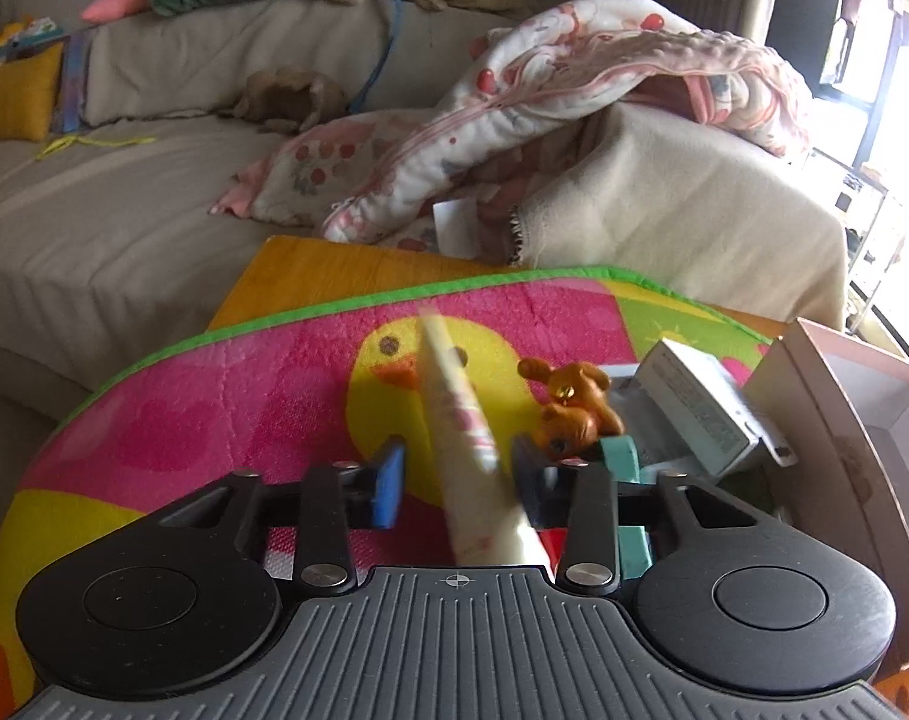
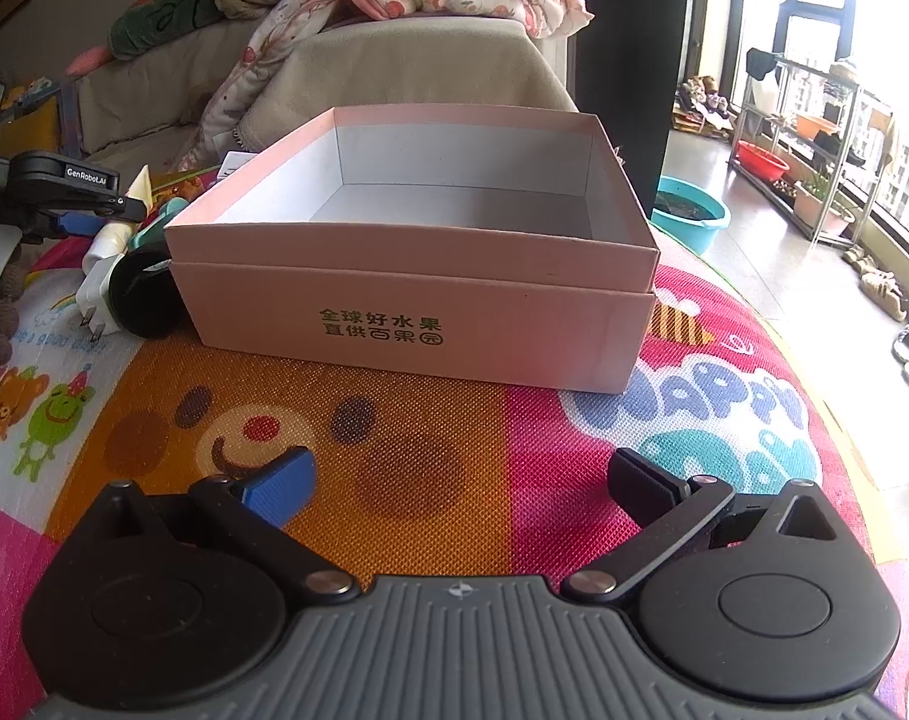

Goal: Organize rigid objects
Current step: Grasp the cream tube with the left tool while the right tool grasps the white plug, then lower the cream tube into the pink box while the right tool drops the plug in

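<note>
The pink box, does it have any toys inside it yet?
No, the pink box shows only its bare white walls and floor in the right wrist view; the toys lie on the mat to its left.

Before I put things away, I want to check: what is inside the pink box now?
The pink box appears empty: the right wrist view shows only its bare white walls and grey floor. The floor strip just behind the near wall is hidden.
</note>
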